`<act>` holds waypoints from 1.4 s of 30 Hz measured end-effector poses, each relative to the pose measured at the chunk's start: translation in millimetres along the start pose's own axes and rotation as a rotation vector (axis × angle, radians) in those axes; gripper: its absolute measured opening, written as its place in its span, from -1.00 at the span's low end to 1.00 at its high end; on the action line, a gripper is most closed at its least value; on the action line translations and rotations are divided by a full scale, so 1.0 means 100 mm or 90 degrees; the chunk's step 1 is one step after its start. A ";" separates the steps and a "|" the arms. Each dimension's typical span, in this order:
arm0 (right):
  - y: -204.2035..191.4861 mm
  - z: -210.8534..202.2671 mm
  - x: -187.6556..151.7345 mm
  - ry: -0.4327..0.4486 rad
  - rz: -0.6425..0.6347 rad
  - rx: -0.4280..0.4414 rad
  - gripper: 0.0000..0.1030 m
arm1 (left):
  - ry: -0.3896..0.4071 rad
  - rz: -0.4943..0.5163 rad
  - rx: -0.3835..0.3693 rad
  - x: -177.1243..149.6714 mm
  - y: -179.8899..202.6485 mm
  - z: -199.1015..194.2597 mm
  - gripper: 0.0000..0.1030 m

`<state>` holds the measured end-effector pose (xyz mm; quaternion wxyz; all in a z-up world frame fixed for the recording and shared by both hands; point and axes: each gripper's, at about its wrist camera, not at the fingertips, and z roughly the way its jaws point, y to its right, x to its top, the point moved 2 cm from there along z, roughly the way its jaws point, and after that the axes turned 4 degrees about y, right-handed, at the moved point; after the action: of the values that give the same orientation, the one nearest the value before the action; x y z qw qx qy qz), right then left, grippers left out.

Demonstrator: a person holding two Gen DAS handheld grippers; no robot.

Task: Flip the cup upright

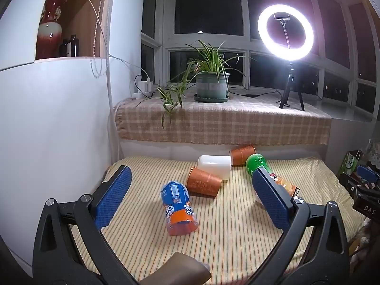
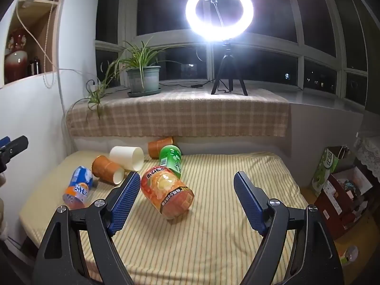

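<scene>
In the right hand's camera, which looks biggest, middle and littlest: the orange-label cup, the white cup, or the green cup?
As they look in the right wrist view:
1. Orange-label cup, biggest, though it also lies nearest the camera, so that helps.
2. White cup.
3. Green cup, partly hidden behind the orange-label one, so its place against the white cup is unsure.

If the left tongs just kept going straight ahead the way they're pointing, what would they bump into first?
Probably the blue-and-orange cup lying on its side between the open left tongs; the brown paper cup lies behind it, though depth is uncertain.
</scene>
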<state>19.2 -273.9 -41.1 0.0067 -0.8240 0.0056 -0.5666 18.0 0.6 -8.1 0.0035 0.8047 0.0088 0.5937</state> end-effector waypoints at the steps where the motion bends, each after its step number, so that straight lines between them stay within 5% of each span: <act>1: 0.00 0.01 0.00 -0.007 -0.003 -0.001 0.57 | -0.001 -0.001 0.001 -0.01 0.00 0.00 1.00; 42: -0.05 0.14 0.08 -0.001 0.006 -0.002 0.60 | -0.003 -0.001 -0.003 -0.01 -0.01 0.08 1.00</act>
<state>35.5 -268.9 -38.9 0.0082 -0.8246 0.0100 -0.5656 25.3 1.9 -11.6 0.0061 0.8061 0.0078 0.5917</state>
